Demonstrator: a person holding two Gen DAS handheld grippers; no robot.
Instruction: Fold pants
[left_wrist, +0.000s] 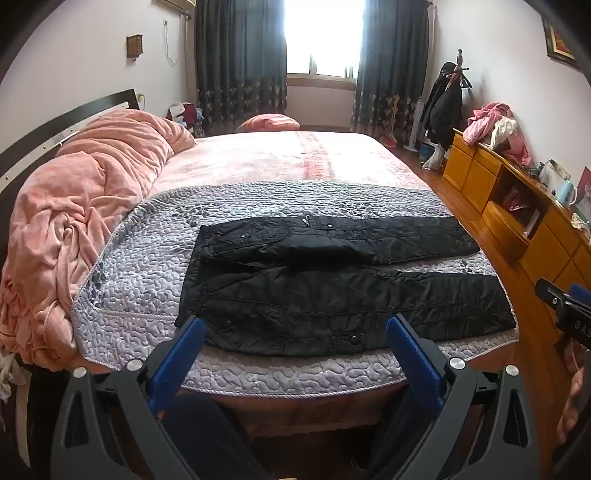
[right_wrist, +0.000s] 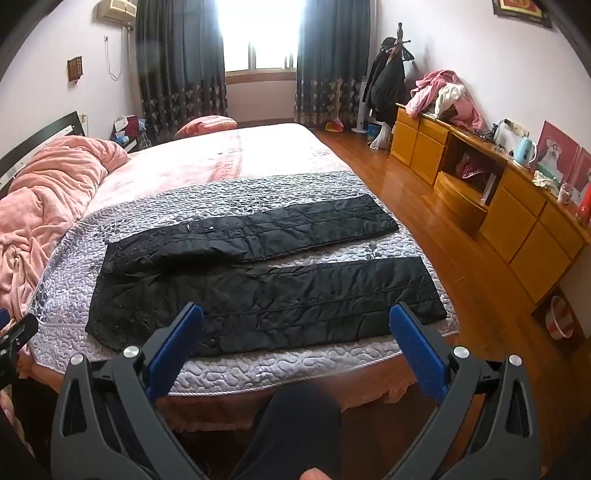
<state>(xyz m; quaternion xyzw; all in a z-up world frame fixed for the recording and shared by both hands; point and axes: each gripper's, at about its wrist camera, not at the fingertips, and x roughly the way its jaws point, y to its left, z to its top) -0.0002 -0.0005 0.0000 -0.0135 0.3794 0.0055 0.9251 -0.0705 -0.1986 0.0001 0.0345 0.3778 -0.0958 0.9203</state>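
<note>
Pants (left_wrist: 343, 284) laid flat on grey quilt (left_wrist: 140, 258) at bed edge, legs apart, no fold made; left gripper (left_wrist: 295, 325) and right gripper (right_wrist: 295, 314) held spread wide, empty, short of cloth; all folding left

A grey quilted cover (right_wrist: 236, 369) spreads over the near end of the bed (right_wrist: 207, 158), a rumpled pink blanket (right_wrist: 48, 192) heaps along its left side, and wooden cabinets (right_wrist: 517, 229) stand to its right.

home bedroom, large bed (right_wrist: 258, 155) with pink duvet (left_wrist: 92, 177), dark curtains (right_wrist: 177, 59), wooden dresser (right_wrist: 517, 221), coat rack (right_wrist: 388, 81)
</note>
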